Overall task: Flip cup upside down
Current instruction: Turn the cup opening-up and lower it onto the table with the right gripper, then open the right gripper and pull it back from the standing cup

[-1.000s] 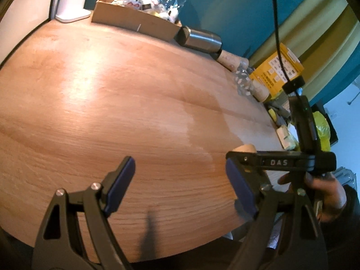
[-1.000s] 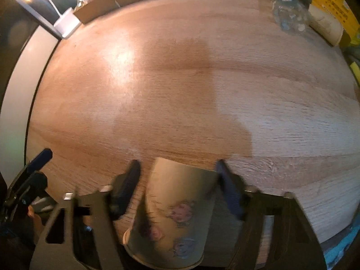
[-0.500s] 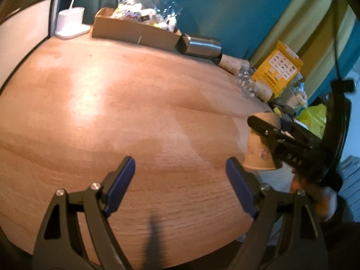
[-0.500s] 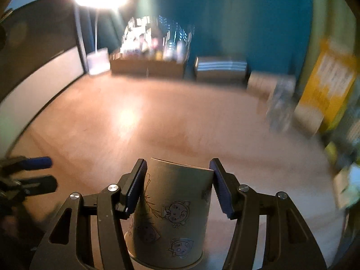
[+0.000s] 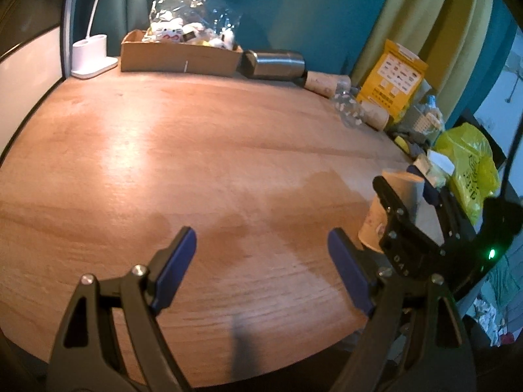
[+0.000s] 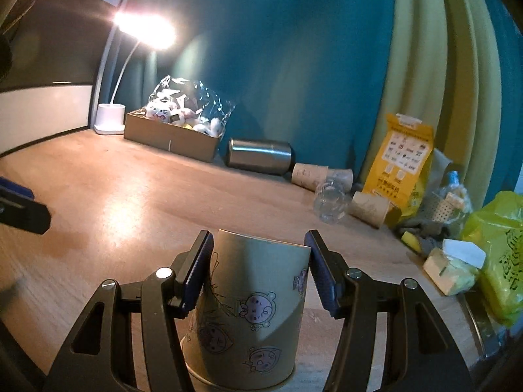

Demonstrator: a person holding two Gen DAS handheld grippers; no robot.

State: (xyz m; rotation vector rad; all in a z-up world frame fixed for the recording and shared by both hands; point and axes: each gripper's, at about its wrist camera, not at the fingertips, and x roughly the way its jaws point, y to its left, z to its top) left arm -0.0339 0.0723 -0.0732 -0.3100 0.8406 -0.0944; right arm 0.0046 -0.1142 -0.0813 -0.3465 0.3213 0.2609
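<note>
Your right gripper (image 6: pixel 258 274) is clamped on the paper cup (image 6: pixel 251 307), both blue pads pressed on its sides. The cup has its wide rim down and its narrow base up, at the right edge of the wooden table (image 5: pixel 196 150); whether the rim touches the wood, you cannot tell. Your left gripper (image 5: pixel 261 261) hangs over the near part of the table with its jaws wide apart and nothing between them. The wood is warm brown, with a bright lamp reflection. Along the far edge stand a white lamp base (image 6: pixel 110 118), a cardboard box (image 6: pixel 171 138), a lying steel tumbler (image 6: pixel 260 156) and a yellow bag (image 6: pixel 403 160). Behind is a teal wall (image 6: pixel 278 49) and a yellow-green curtain (image 6: pixel 434 49).
</note>
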